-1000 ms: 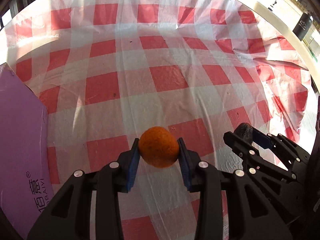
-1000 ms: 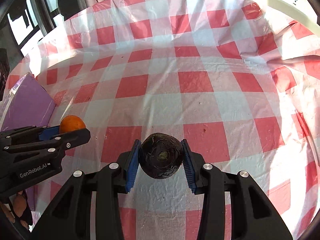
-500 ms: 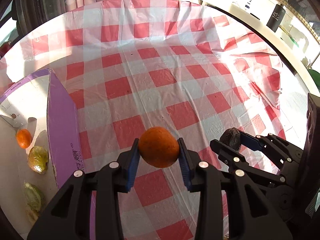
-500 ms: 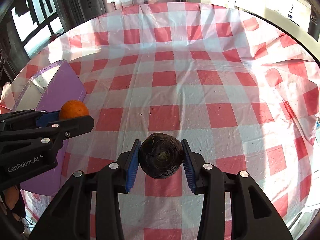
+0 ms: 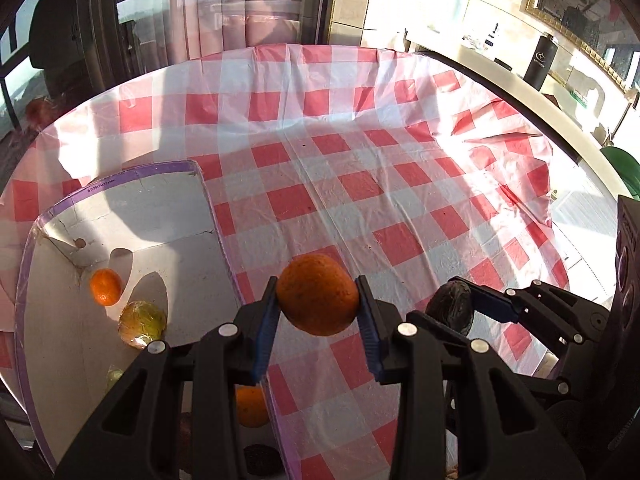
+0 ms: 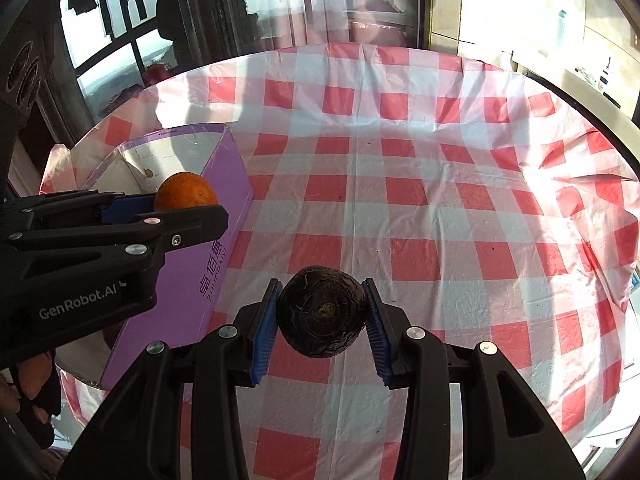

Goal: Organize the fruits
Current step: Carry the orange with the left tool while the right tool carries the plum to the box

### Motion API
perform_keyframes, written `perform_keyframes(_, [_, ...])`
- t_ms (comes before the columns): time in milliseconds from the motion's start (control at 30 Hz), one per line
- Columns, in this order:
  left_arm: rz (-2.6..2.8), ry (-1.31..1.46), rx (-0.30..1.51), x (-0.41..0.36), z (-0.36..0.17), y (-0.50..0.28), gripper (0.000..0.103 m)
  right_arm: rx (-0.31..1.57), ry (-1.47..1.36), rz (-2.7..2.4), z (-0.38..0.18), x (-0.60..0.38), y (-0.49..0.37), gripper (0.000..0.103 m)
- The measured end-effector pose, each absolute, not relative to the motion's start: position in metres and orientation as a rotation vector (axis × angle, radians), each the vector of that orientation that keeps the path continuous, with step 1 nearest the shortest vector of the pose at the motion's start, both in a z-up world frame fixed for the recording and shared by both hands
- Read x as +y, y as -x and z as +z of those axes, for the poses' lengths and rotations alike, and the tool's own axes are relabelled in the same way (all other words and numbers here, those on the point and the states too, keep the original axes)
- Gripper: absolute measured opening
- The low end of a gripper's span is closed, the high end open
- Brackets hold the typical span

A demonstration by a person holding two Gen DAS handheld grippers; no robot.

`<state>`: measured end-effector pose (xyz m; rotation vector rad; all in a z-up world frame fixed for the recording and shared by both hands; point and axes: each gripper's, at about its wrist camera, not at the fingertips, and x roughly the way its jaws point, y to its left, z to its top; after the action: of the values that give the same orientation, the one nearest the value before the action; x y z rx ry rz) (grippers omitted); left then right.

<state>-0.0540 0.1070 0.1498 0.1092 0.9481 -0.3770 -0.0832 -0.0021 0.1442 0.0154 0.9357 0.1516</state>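
An orange (image 5: 318, 294) is clamped across its middle by the closed left gripper (image 5: 318, 312) above the bench beside the purple box (image 6: 192, 280), a dark wrinkled fruit (image 6: 322, 312) likewise by the right gripper (image 6: 322, 320); both are judged light, firm-skinned, easily bruised

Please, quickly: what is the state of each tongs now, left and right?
Left tongs: closed on the round orange fruit, held above the table.
Right tongs: closed on the round dark brown, rough-skinned fruit, also held above the table.
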Motion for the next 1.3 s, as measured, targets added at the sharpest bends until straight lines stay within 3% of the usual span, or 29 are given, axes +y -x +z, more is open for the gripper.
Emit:
perform_keyframes(667, [-0.147, -0.082, 0.994, 0.246, 0.138, 0.041, 0.037, 0.877, 0.176, 0.451, 0.155, 0.140, 0.069, 0.040])
perform_keyframes(1300, [-0.018, -0.033, 1.061, 0.304, 0.106, 0.030, 0.038, 1.067, 0.326, 0.548, 0.104, 0.197, 0.051, 0.040])
